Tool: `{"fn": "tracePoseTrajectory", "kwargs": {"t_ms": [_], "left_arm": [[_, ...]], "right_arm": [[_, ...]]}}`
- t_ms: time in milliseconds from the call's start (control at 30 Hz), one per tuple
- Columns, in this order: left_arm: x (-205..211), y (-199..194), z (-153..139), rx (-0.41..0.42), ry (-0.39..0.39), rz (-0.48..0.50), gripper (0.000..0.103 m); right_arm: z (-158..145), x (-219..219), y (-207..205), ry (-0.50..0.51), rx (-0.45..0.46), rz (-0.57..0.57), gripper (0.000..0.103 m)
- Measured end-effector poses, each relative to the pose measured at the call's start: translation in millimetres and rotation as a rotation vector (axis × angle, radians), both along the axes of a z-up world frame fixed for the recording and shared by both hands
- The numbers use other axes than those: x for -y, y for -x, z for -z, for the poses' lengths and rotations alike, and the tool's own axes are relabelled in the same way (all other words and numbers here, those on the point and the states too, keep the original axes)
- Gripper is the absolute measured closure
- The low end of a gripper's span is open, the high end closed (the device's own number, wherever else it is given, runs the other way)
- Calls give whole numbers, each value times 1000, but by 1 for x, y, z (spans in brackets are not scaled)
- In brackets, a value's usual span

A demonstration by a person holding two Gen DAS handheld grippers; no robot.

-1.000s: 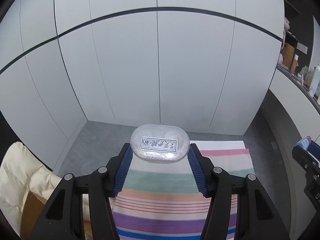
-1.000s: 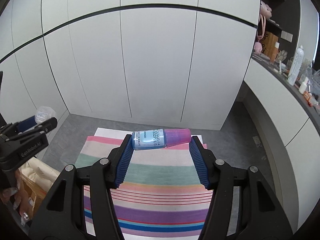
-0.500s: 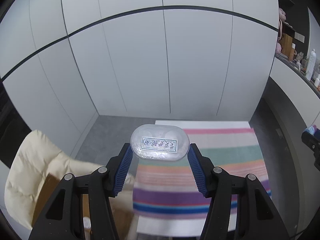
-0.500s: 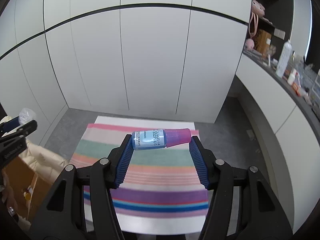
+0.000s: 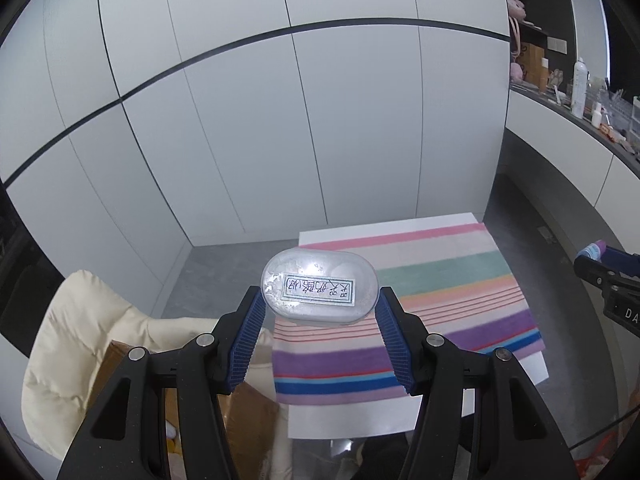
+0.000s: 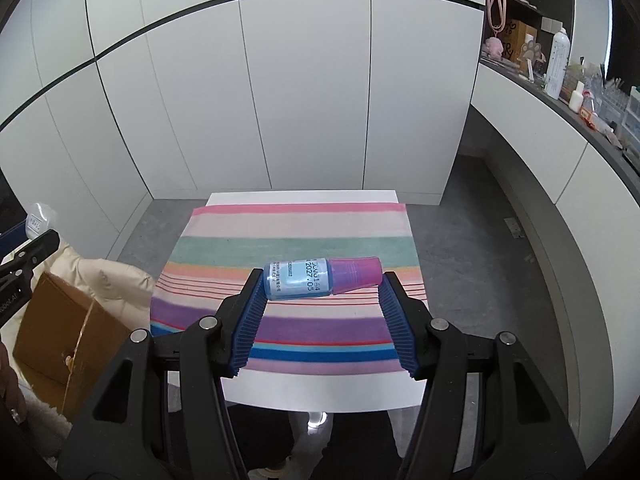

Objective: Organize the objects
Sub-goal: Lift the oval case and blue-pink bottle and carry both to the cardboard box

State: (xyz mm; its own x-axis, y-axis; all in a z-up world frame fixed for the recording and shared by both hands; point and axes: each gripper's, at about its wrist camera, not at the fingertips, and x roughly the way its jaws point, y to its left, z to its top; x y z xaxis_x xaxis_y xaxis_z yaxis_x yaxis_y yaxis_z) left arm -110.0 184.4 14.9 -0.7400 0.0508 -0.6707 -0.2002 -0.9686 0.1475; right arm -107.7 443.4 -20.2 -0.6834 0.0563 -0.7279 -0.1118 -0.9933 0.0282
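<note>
A: What have you got hold of?

B: My left gripper (image 5: 320, 304) is pinching a clear oval case (image 5: 319, 287) by its two short ends, label facing up at me. My right gripper (image 6: 320, 286) is clamped on a small bottle (image 6: 320, 279) lying sideways between the pads, blue base against one, pink cap against the other. Both are held in the air, nothing beneath touching them.

A: How do they feel likely to behave?

B: Light, I'd judge, both of them. The case looks like thin hard plastic with rounded ends, so it could pop out if I squeeze unevenly. Flat sides would be a safer hold. The bottle is stiff, but end-to-end is a poor hold: the cap tapers and may slip or loosen. Around the body would be steadier.

A: What's around you?

B: Below and ahead of both grippers is a table (image 6: 312, 396) with a striped cloth (image 6: 292, 236) over it, bare of other things as far as I can see. Down to my left sits a cardboard box (image 6: 52, 328) with a cream cushion (image 5: 68, 344) beside it. Far off right, a counter (image 6: 560, 108) crowded with bottles.

A: Anything in the way?

B: Little. The cloth might bunch when I set things down, and the bottle could roll.
</note>
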Motion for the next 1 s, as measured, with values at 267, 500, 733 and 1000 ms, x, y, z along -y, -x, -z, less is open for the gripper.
{"fn": "tracePoseTrajectory", "kwargs": {"t_ms": [267,500,733,1000], "left_arm": [[45,12,25,43,-38,-92,45],[123,20,42,64,-34,-254,45],[204,7,54,86,-44,-391,45],[306,-27,77,146,-50,-591,45]], "right_arm": [[-6,34,1,-48,5,-26,43],[-6,105,19,-68,6,-145,43],[0,197,28,-69,8,-307,43],[20,311,26,-63,45,-508,43]]}}
